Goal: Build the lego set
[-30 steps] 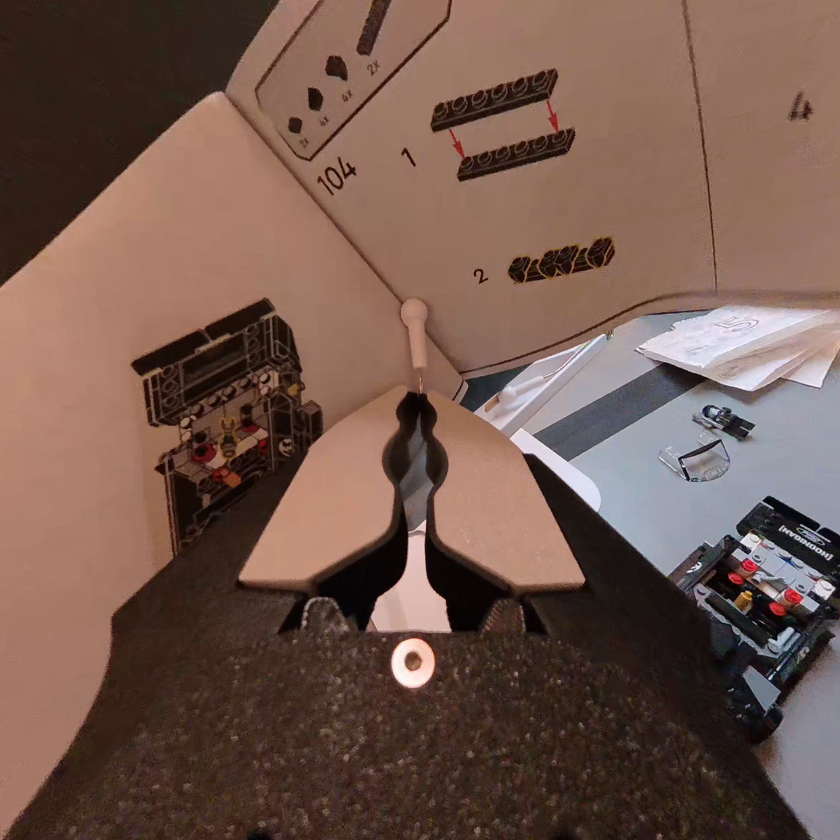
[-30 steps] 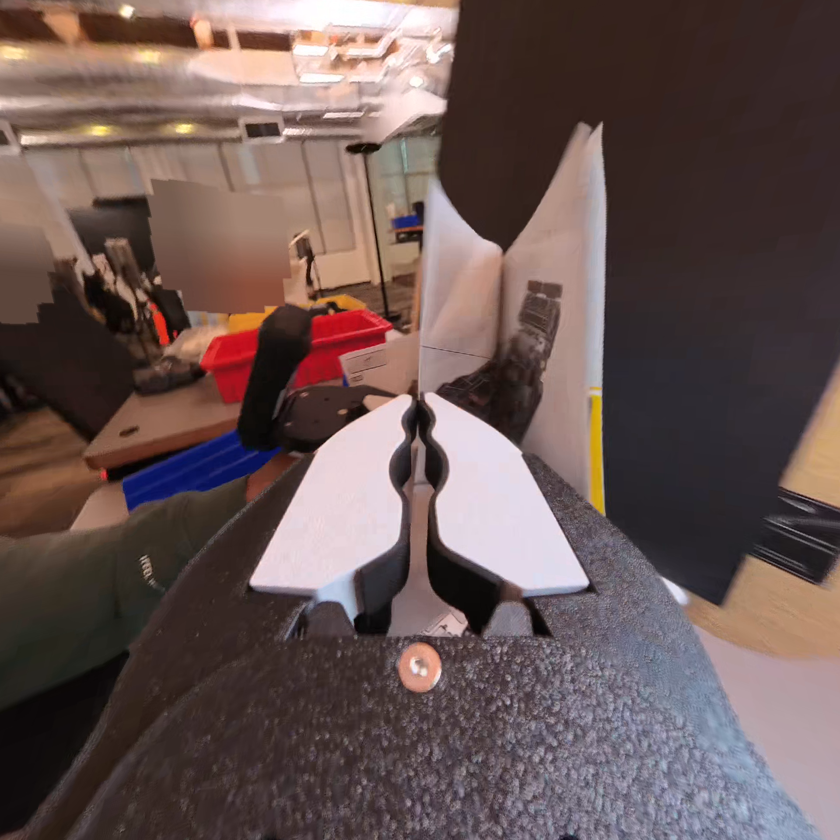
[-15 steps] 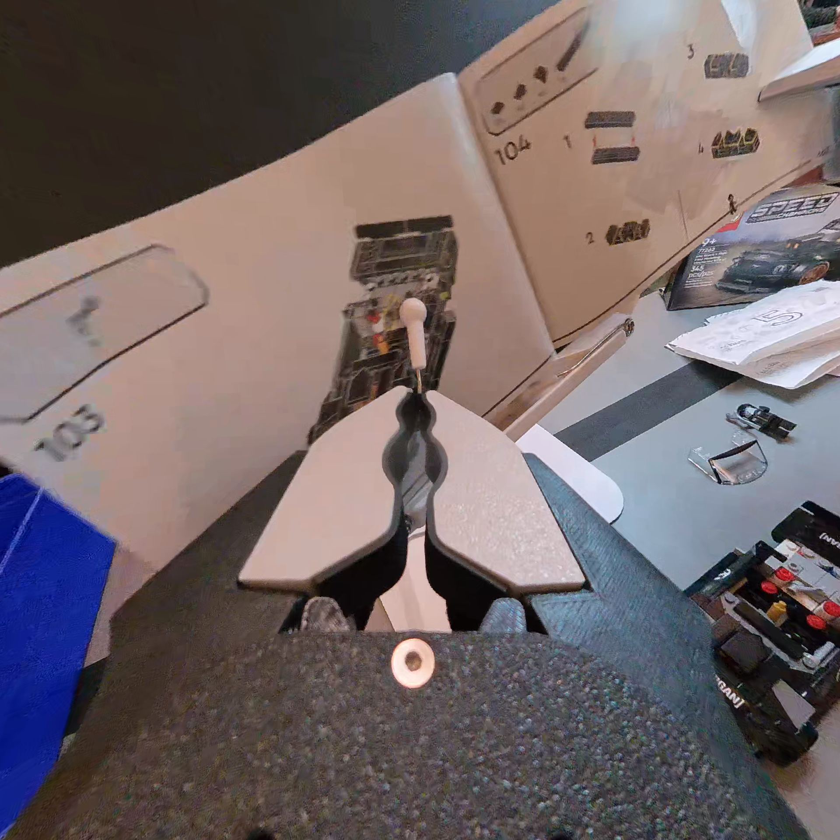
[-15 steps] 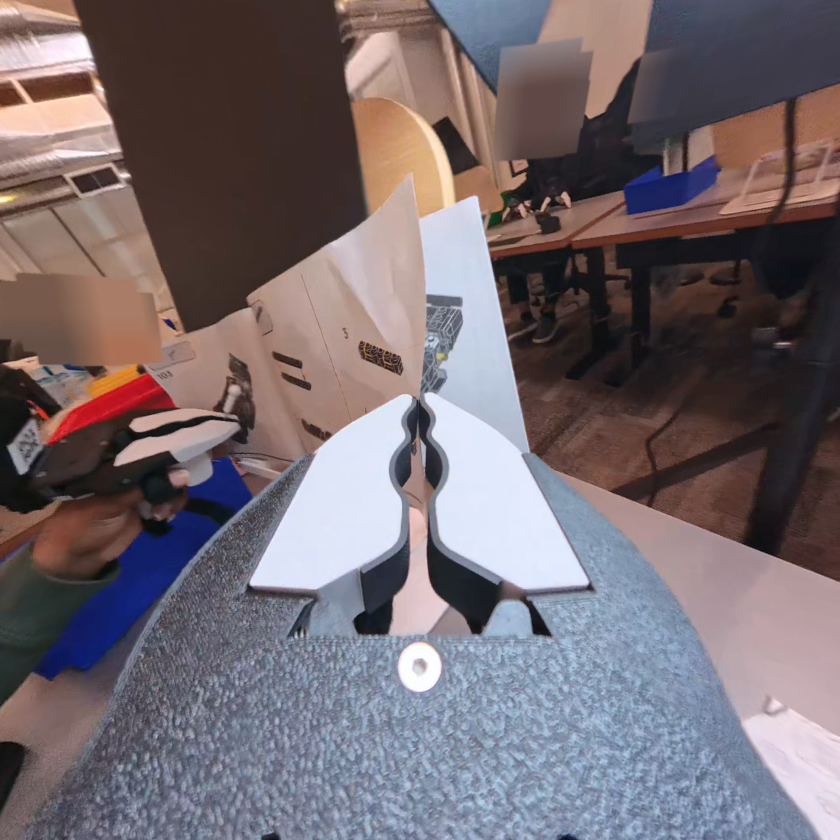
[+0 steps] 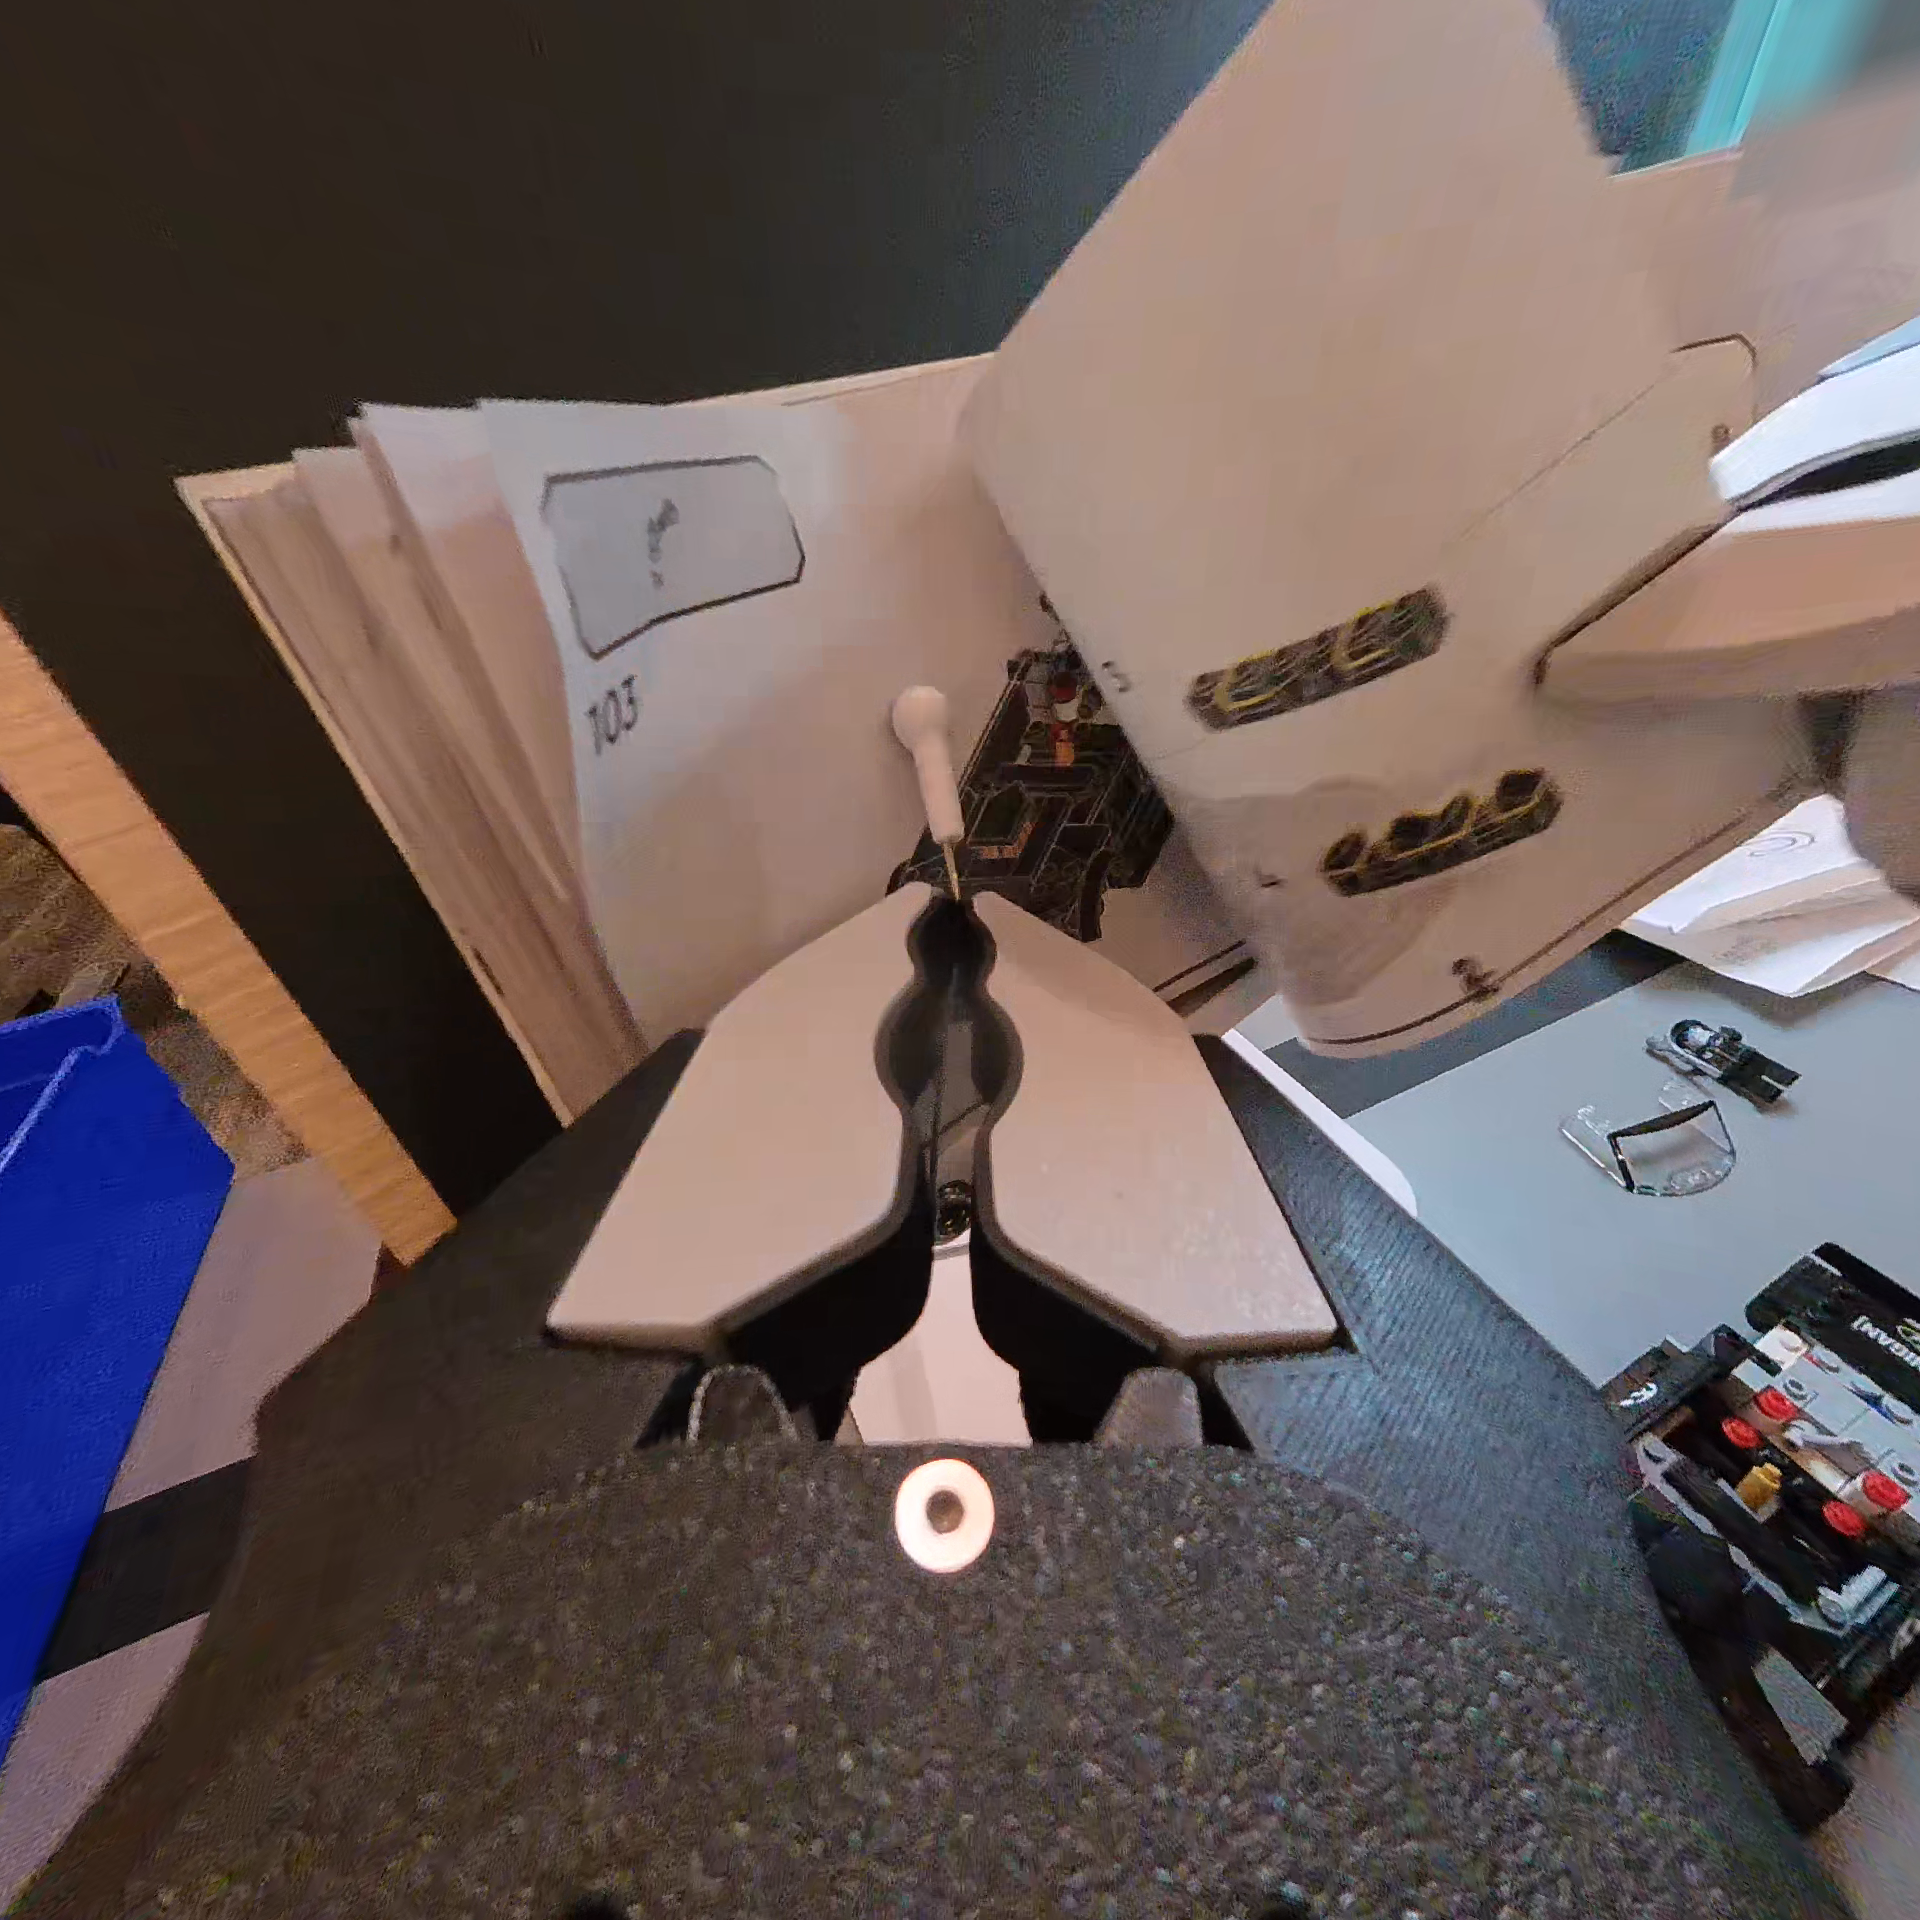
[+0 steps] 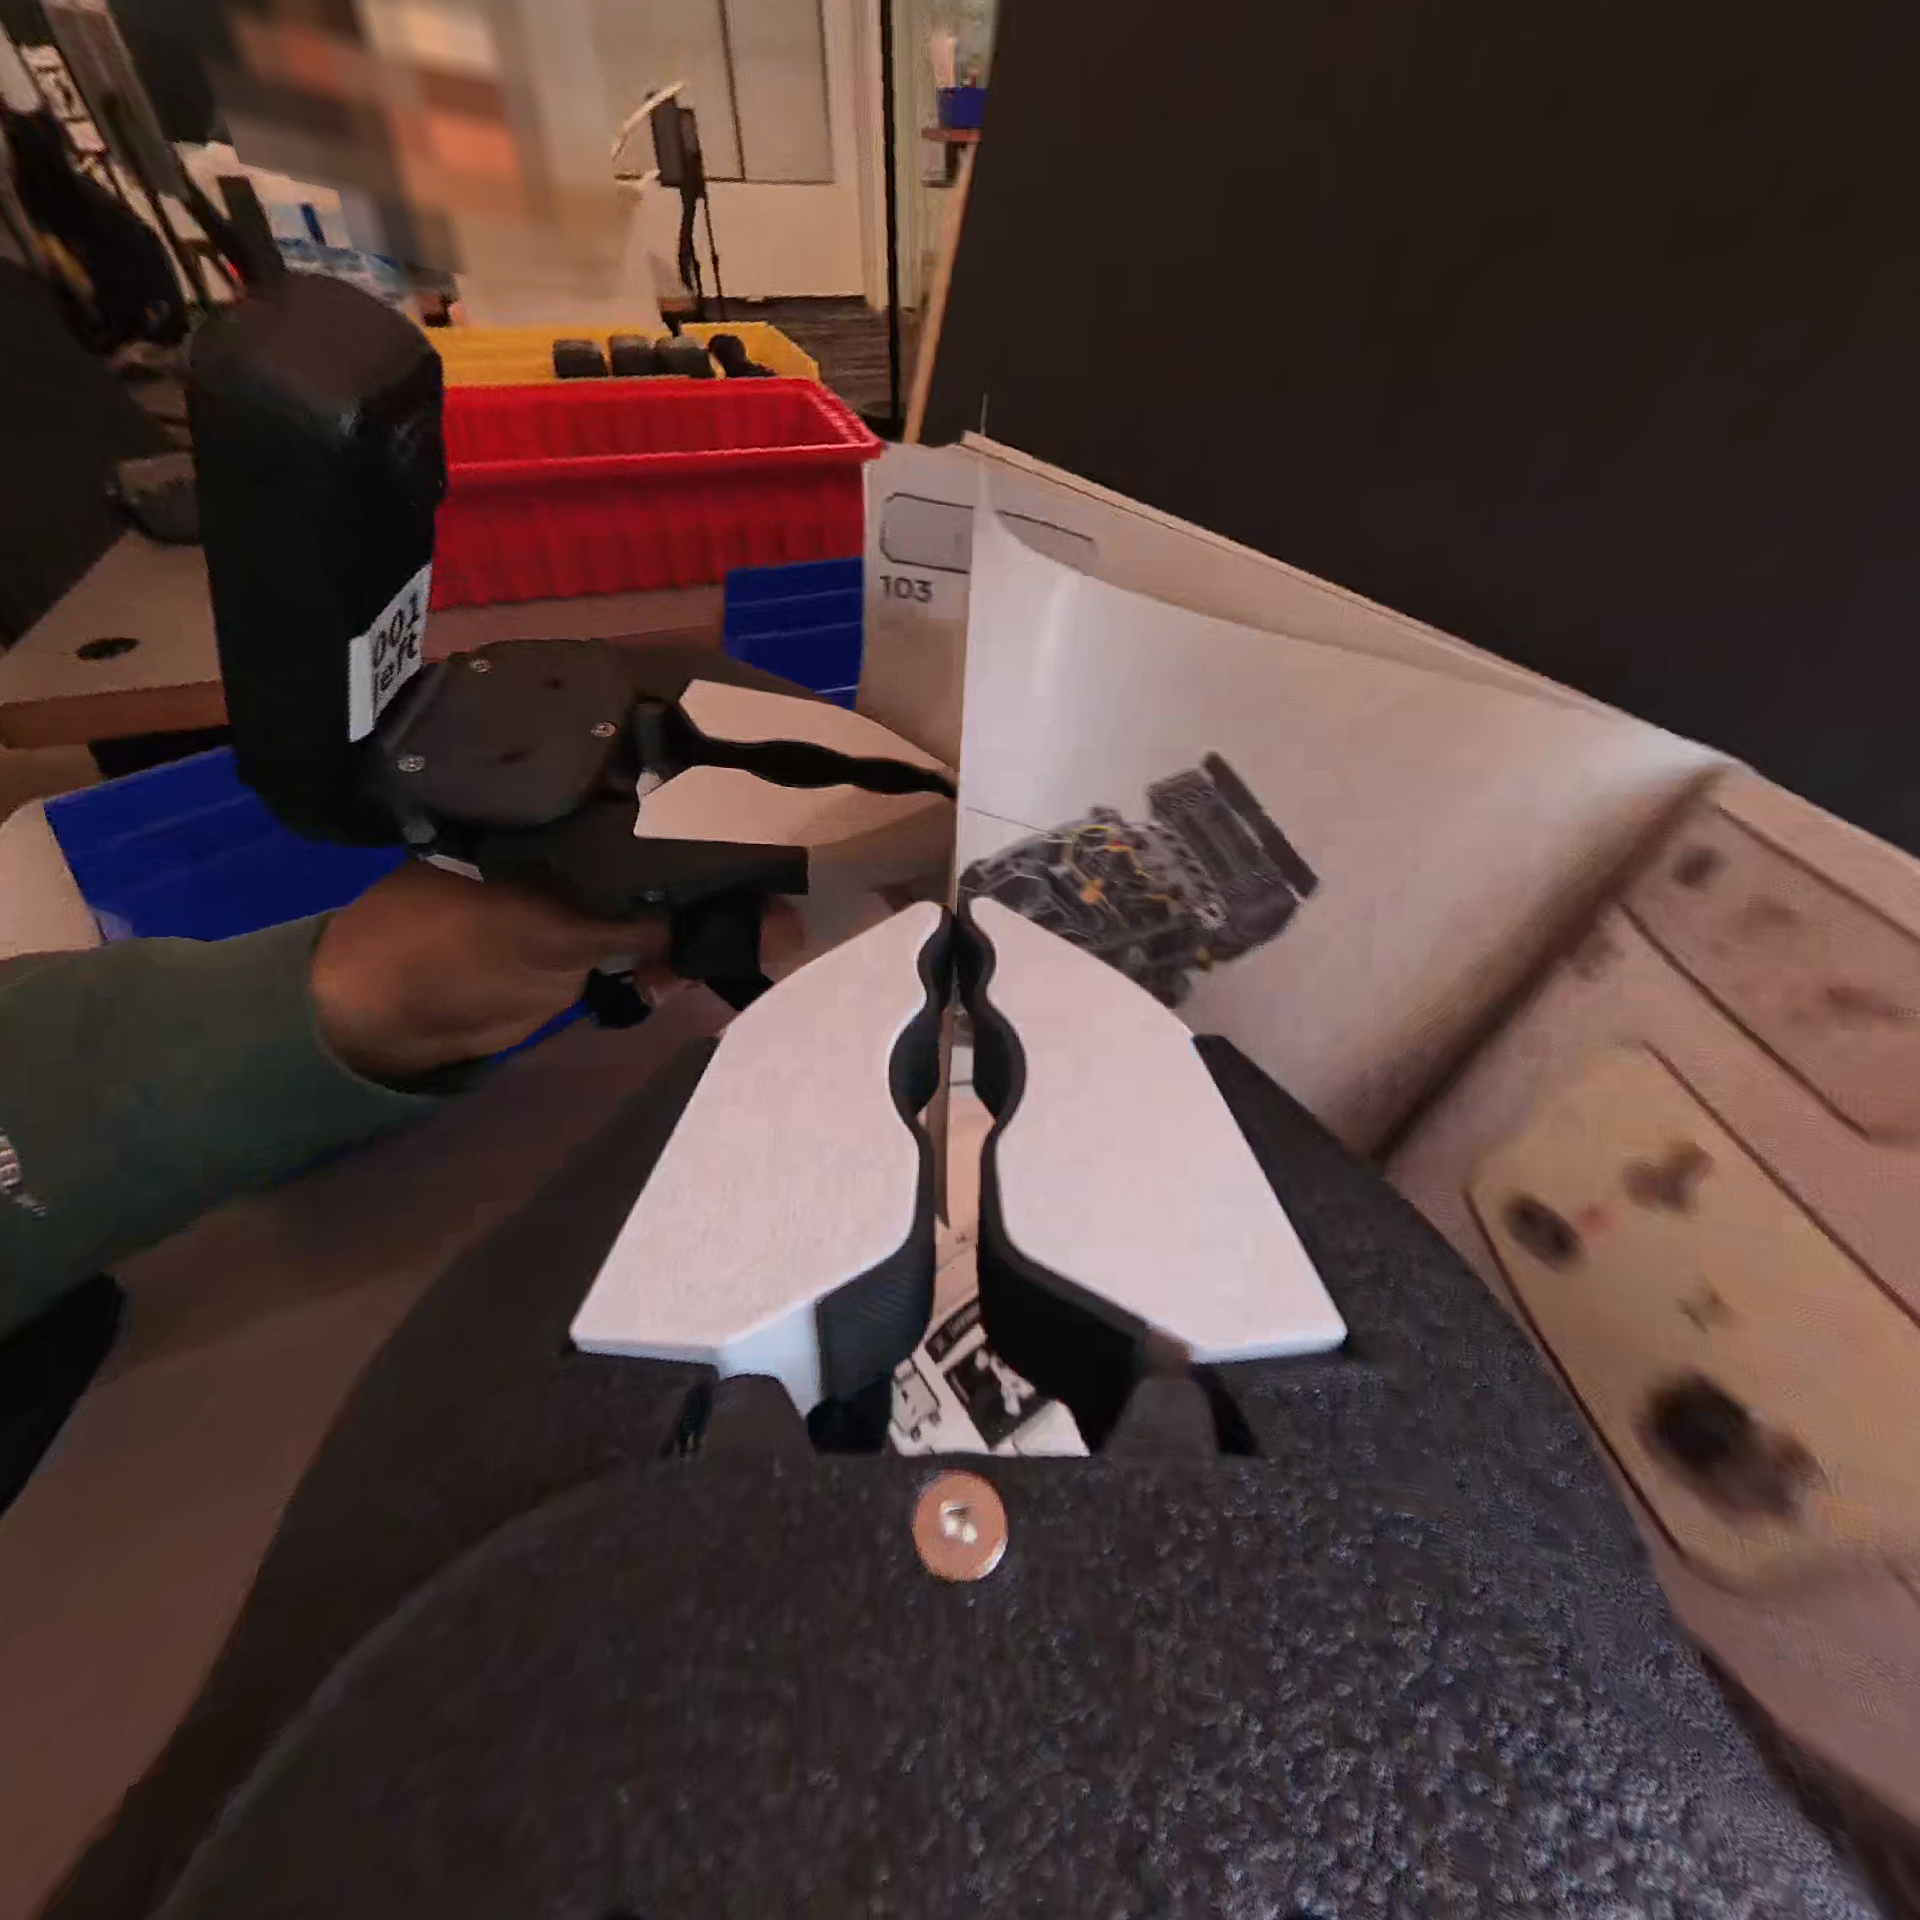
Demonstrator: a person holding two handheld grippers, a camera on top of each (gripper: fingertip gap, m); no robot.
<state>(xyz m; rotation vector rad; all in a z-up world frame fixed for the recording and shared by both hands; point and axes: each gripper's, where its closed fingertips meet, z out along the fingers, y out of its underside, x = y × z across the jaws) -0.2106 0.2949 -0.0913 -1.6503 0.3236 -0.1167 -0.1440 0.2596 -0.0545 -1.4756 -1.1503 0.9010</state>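
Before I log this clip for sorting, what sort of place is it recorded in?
Probably a shared office or lab workspace. The right wrist view shows red, yellow and blue storage bins on desks; the left wrist view shows a part-built Lego car on a grey table.

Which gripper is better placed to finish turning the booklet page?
Right. The right gripper is shut on the white instruction booklet page, edge between its fingers. The left gripper pinches a small white-handled pin tool.
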